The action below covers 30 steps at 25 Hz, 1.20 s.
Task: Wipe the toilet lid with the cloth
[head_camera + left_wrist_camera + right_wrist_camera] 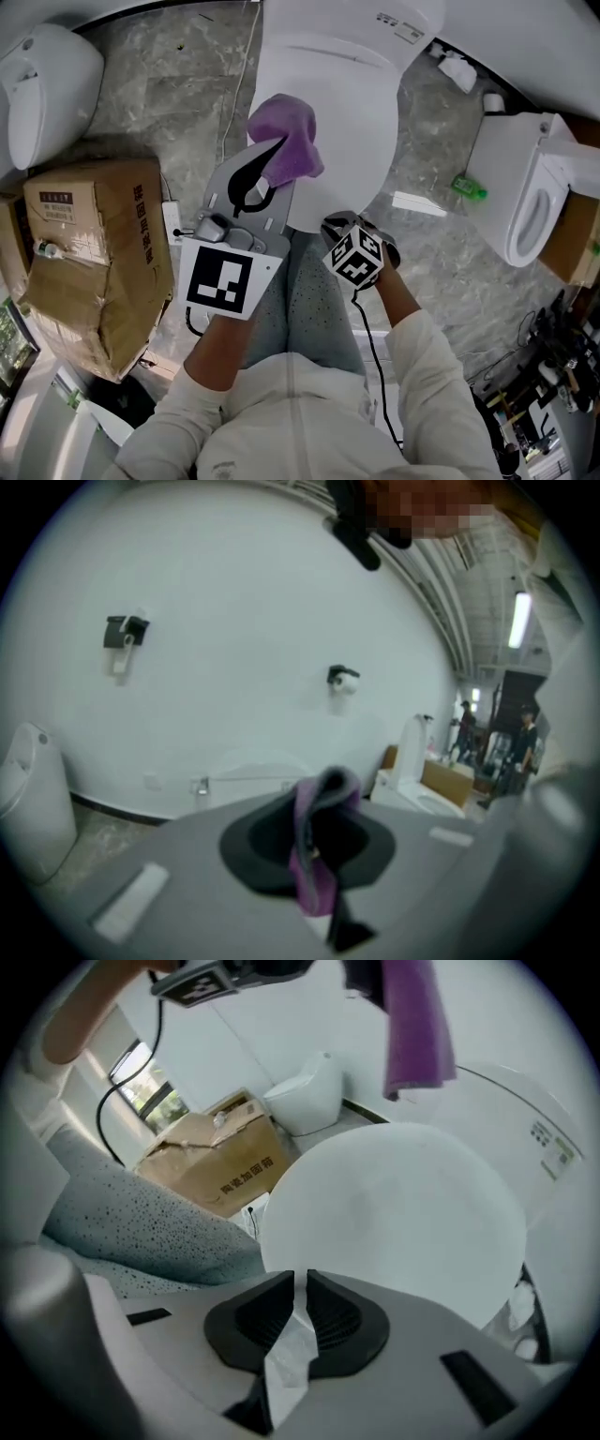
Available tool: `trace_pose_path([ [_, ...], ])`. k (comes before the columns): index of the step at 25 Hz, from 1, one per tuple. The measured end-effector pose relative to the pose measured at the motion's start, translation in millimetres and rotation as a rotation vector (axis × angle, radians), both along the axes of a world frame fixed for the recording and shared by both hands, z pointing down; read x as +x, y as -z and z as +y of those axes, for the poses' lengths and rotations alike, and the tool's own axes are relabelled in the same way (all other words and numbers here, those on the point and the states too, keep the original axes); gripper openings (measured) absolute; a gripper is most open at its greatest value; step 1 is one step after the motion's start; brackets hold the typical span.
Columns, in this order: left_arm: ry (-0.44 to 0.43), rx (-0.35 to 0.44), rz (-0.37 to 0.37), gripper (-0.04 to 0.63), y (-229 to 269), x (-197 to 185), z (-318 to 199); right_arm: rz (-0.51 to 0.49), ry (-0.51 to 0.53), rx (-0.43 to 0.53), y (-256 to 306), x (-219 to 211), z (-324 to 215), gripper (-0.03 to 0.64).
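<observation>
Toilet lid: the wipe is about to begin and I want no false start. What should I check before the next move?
1. Grip on the cloth: ok, the left claw pinches the purple fabric between its jaws.
2. The cloth over the toilet lid: ok in the head view.
3. The cloth touching the lid: cannot tell, since it seems to hang above it.
4. Lid closed: ok.
5. The right claw out of the wiping path: probably not ok, it sits at the lid's near edge.
6. The right claw empty: cannot tell. Its jaws stand nearly together with something white in the slit.
</observation>
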<state>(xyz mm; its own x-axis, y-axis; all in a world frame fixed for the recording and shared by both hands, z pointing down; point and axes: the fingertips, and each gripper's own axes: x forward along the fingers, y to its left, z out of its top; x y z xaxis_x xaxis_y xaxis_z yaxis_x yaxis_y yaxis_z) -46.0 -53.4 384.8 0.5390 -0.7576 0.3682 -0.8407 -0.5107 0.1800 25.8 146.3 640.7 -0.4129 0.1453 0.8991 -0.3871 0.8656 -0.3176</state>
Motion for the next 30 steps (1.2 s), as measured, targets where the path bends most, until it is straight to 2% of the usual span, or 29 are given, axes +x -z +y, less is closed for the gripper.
trace_pose_path([
  [2,-0.005,-0.006,-0.004,0.017,-6.6,-0.4,1.4,-0.004,-0.124,-0.052,-11.3,1.5,-3.8,0.031],
  [4,-0.01,-0.011,-0.008,0.017,-13.6,-1.0,3.3,0.006,-0.199,-0.082,-23.5,1.7,-4.0,0.023],
  [8,-0.026,-0.027,-0.023,0.017,-30.9,-4.2,10.0,0.098,-0.238,-0.065,-50.4,0.5,2.6,0.02],
  [12,-0.03,-0.054,-0.025,0.017,-48.1,-10.4,14.8,0.16,-0.321,-0.086,-72.1,0.2,5.0,0.017],
  [23,-0.046,-0.068,-0.032,0.017,-67.0,-16.4,14.0,0.206,-0.379,-0.07,-106.9,2.5,8.4,0.017],
  [30,-0.057,-0.078,-0.028,0.017,-73.3,-13.8,12.6,0.165,-0.407,-0.074,-102.0,0.7,9.2,0.017],
])
